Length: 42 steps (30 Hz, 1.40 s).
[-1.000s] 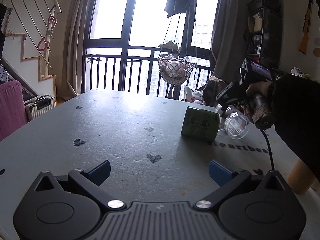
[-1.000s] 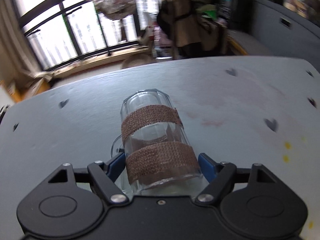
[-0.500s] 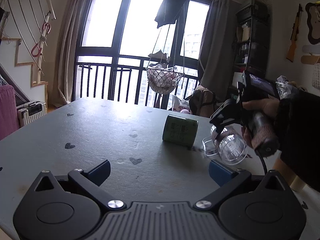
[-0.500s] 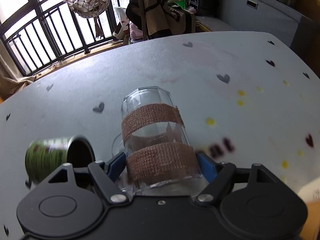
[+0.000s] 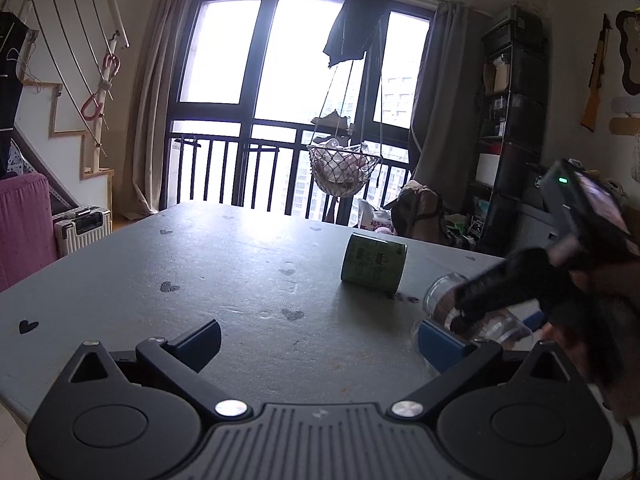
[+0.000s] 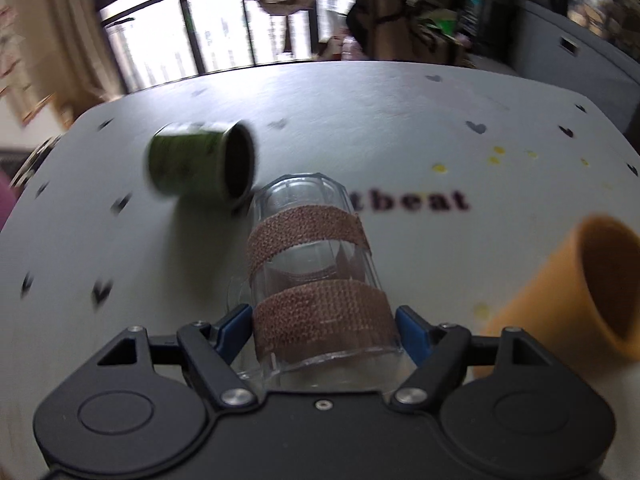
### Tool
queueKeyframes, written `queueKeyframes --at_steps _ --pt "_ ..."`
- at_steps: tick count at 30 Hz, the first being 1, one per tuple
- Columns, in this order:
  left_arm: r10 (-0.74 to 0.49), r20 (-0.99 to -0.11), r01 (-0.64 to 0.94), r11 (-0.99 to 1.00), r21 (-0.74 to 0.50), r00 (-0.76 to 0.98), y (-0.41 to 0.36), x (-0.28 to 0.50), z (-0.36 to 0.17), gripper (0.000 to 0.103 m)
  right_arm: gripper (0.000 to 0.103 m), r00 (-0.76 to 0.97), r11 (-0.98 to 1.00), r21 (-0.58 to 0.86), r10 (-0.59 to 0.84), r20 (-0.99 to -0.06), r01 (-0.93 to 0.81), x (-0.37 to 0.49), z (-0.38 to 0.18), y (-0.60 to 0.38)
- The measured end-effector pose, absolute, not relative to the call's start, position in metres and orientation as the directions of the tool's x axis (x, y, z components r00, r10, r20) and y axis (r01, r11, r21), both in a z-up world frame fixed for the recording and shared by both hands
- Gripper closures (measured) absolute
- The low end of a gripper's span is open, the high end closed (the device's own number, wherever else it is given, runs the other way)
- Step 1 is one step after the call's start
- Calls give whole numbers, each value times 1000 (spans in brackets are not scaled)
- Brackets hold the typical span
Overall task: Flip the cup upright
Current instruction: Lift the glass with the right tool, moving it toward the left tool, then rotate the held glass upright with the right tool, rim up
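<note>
My right gripper (image 6: 322, 326) is shut on a clear glass cup (image 6: 316, 276) with two brown fabric bands. The cup lies along the fingers, its base pointing away from the camera, held over the grey table (image 6: 400, 120). In the left wrist view the same glass cup (image 5: 448, 300) shows at the right, tilted on its side in the right gripper (image 5: 480, 304), low over the table (image 5: 200, 264). My left gripper (image 5: 316, 340) is open and empty above the table's near edge.
A green cup (image 6: 200, 164) lies on its side just left of the glass; it also shows in the left wrist view (image 5: 374, 263). An orange cup (image 6: 568, 292) lies on its side at the right. The table carries heart prints and dark lettering (image 6: 416, 202).
My right gripper has carried the glass cup toward the near right of the table, lower and closer to my left gripper. The green and orange cups have come into its view.
</note>
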<state>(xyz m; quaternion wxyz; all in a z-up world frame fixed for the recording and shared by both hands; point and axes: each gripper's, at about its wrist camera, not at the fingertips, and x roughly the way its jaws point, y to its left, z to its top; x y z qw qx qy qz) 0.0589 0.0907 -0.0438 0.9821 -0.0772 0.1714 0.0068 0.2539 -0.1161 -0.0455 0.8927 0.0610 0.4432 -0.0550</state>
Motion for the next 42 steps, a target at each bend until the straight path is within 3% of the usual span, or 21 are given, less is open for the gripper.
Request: queueKeyframes --at_steps 9,23,27,34,39,42 --pt "-50 -358 6 992 -123 932 86 87 -44 0 26 605 971 25 168 -779 -238 167 -50 -106" --pt "-290 -494 250 957 -147 820 51 185 -46 0 27 584 828 10 405 -704 -561 129 -54 -120" --pt "-311 -558 300 947 -114 770 43 205 -51 0 26 558 791 16 445 -700 -611 128 -53 -125" --pt "-277 -651 336 941 -36 707 46 222 -61 0 11 603 825 -51 368 -708 -563 125 -52 -136" --pt "-262 -651 321 947 -29 712 59 209 -58 0 10 695 836 -239 214 -686 -493 130 -51 -135" --pt "-256 -654 299 953 -46 712 72 196 -58 0 15 756 817 -371 116 -644 -442 139 -55 -130"
